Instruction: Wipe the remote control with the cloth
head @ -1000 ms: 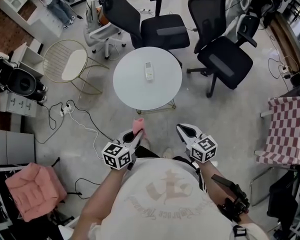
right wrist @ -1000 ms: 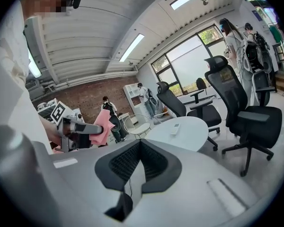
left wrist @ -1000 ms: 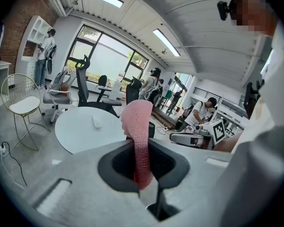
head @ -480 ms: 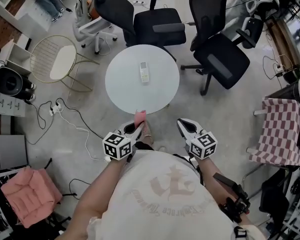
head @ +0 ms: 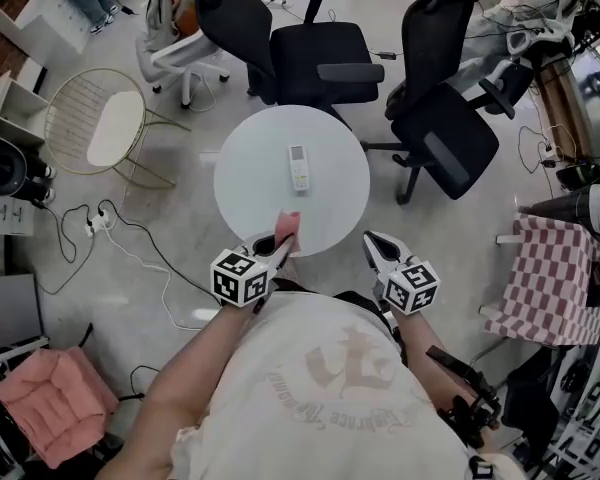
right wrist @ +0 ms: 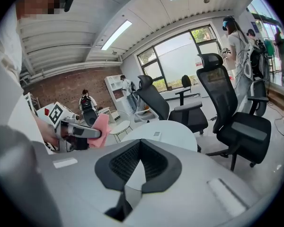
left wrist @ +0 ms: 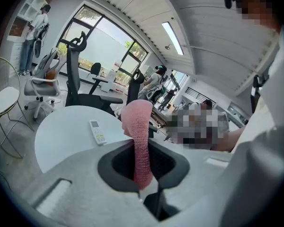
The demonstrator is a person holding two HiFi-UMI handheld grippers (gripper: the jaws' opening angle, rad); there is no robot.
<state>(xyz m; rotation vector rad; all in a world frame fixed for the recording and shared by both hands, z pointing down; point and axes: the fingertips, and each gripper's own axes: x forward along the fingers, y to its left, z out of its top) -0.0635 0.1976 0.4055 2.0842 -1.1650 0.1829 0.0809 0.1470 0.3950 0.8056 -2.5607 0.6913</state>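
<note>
A white remote control (head: pixel 298 167) (left wrist: pixel 97 131) (right wrist: pixel 156 134) lies near the middle of the round white table (head: pixel 250 193). My left gripper (head: pixel 279 237) is shut on a folded pink cloth (head: pixel 288 228) (left wrist: pixel 139 141) (right wrist: pixel 102 130), which sticks up out of its jaws at the table's near edge. My right gripper (head: pixel 371 240) hangs just off the near right rim, jaws shut with nothing between them. Both are short of the remote.
Two black office chairs (head: pixel 320 58) (head: pixel 445 133) stand behind and to the right of the table. A wire chair (head: pixel 105 128) is at the left, cables (head: pixel 110 223) run over the floor, and a checked cloth (head: pixel 555 278) hangs at the right.
Both grippers have come forward to the table's near edge, the left one carrying the pink cloth. The table and remote now sit closer in the head view.
</note>
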